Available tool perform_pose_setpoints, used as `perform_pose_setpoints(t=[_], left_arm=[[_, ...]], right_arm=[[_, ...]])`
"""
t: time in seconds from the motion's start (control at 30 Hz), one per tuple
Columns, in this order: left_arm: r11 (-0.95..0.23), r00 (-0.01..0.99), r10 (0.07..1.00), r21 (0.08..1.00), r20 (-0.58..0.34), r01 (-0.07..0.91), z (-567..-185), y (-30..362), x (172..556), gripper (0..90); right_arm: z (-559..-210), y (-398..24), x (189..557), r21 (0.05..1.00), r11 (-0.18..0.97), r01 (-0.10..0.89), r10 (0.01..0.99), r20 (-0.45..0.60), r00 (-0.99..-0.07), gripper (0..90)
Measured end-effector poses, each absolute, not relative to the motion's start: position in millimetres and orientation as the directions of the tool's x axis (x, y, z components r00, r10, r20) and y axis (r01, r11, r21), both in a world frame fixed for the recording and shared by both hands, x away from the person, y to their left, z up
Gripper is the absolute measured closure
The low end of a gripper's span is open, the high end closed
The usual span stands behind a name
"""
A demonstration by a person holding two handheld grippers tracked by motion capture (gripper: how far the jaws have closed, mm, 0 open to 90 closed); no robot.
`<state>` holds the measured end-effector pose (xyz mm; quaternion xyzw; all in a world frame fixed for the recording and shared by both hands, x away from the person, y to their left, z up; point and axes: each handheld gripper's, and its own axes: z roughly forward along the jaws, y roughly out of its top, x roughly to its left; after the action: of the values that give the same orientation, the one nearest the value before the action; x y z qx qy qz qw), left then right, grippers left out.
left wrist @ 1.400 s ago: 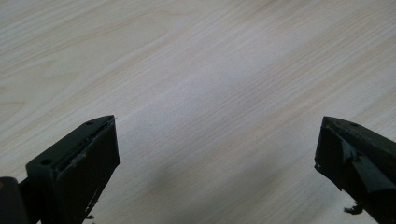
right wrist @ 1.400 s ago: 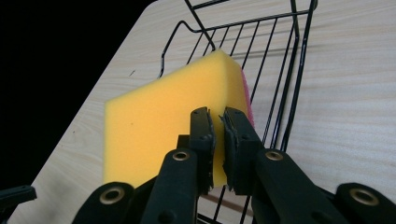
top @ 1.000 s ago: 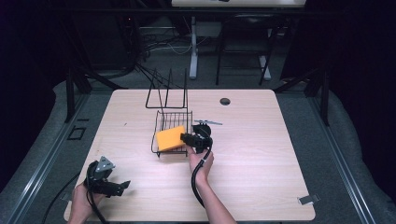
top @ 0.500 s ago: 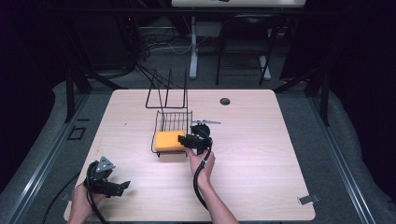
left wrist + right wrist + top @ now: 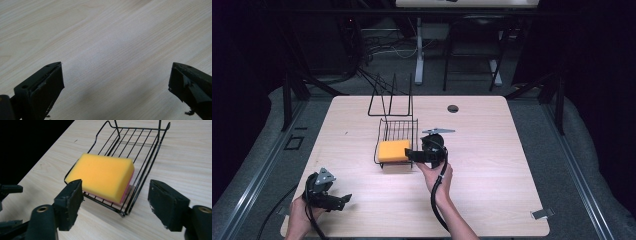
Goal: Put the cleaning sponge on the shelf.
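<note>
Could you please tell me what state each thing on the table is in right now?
Sponge: lying flat in the rack's near end, released, nothing pressing on it.
Wire rack: upright on the table, holding the sponge.
Right tool: open, its jaws have just been opening, standing clear of the sponge.
Left tool: open, nothing between its jaws, over bare table.

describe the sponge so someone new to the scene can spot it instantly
On the wooden table, near its middle, stands a black wire rack. The sponge lies in the rack's near end, just ahead of the right gripper: a yellow block with a pink underside, the sole bright thing there.
</note>
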<state>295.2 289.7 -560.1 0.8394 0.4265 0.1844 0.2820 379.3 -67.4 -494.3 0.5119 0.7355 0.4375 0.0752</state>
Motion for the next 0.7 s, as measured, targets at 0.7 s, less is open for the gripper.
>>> perform_pose_setpoints(t=[0.7], left_arm=[[-0.487, 0.580, 0.812, 0.622, 0.065, 0.613, -560.4, 289.1, 295.5, 0.0]], right_arm=[[-477.7, -139.5, 327.7, 0.760, 0.195, 0.619, 0.818, 0.223, -0.531, 11.8]])
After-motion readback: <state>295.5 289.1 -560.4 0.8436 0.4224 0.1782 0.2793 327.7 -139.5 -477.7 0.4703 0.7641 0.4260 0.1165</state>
